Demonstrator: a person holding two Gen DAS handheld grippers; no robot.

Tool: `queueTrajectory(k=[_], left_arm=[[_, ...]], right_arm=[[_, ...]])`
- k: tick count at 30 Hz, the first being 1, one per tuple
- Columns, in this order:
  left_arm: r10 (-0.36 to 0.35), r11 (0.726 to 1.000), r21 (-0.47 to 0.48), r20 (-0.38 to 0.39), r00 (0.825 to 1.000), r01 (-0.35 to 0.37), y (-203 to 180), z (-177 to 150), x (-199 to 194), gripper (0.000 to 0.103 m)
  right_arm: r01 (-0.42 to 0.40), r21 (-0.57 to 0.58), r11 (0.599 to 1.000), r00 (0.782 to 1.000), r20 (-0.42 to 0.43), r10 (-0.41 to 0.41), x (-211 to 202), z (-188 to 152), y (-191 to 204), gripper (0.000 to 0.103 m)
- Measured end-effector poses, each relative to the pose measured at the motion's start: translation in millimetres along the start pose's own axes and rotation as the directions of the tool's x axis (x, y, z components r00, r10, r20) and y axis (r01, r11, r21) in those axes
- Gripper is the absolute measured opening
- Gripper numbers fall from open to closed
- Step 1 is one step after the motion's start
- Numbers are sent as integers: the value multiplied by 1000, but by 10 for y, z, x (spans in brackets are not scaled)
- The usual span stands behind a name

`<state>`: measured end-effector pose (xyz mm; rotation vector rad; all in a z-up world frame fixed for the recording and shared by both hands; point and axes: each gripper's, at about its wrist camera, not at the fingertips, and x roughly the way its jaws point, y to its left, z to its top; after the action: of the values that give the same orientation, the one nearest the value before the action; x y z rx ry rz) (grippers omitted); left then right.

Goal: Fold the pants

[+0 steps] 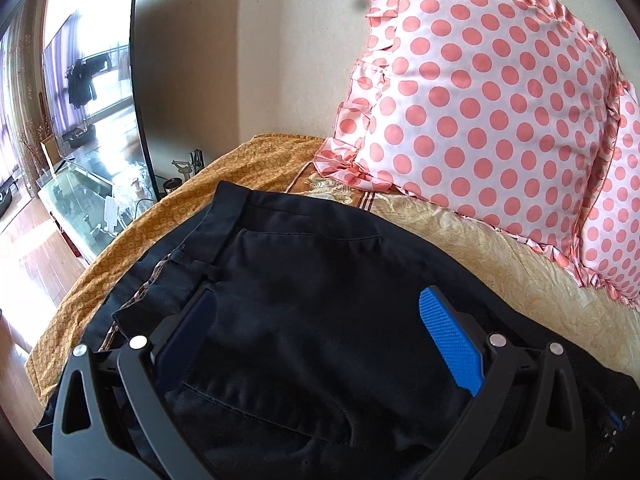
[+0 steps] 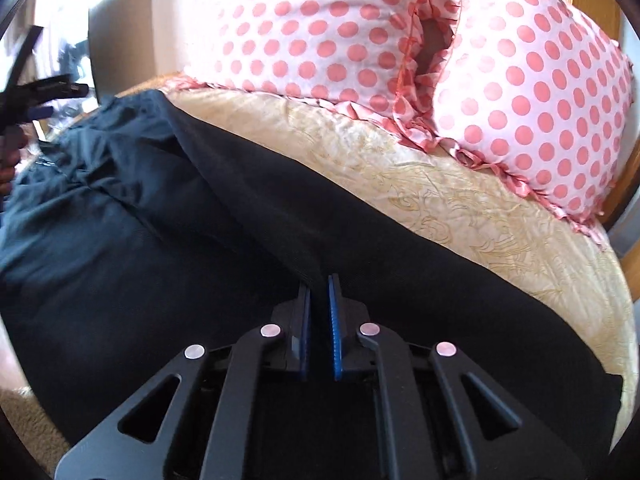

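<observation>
Black pants under left gripper — jaws spread; right gripper pinches fabric — beige bedspread.

The pants are black and plain, with a thin stitched line near the left tool. That tool is black with bright blue pads that have tiny bumps. The right tool is black too, with blue pads and small silver round pins. Beyond both tools sit pillows, white with pink dots and pink frilly edges. Under the pants, the bed cover is pale yellow with swirly lines. Left of the left tool, a cloth is orange-gold with little rings.
</observation>
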<state>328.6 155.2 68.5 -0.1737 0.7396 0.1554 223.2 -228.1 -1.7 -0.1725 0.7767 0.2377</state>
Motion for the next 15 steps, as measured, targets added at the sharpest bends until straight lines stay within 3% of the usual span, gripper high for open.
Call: queueTrajectory(k=[5, 7, 8, 10, 15], left_arm=[[-6, 1000, -18, -61, 998, 5, -18, 204, 226, 99], [-31, 999, -47, -106, 994, 26, -33, 306, 377, 88], [-54, 996, -79, -136, 989, 43, -32, 355, 466, 81], [-106, 986, -145, -201, 974, 78, -48, 423, 661, 79], [-153, 968, -238, -330, 932, 75, -213, 510, 1102, 76]], right_arm=[[-141, -32, 989, 989, 29, 142, -240, -184, 14, 7], [-170, -38, 985, 985, 22, 171, -255, -220, 45, 7], [-173, -40, 984, 985, 21, 174, -249, -228, 57, 7], [-178, -35, 983, 984, 19, 179, -218, -224, 49, 7], [-188, -23, 982, 981, 32, 189, -222, -215, 39, 7]])
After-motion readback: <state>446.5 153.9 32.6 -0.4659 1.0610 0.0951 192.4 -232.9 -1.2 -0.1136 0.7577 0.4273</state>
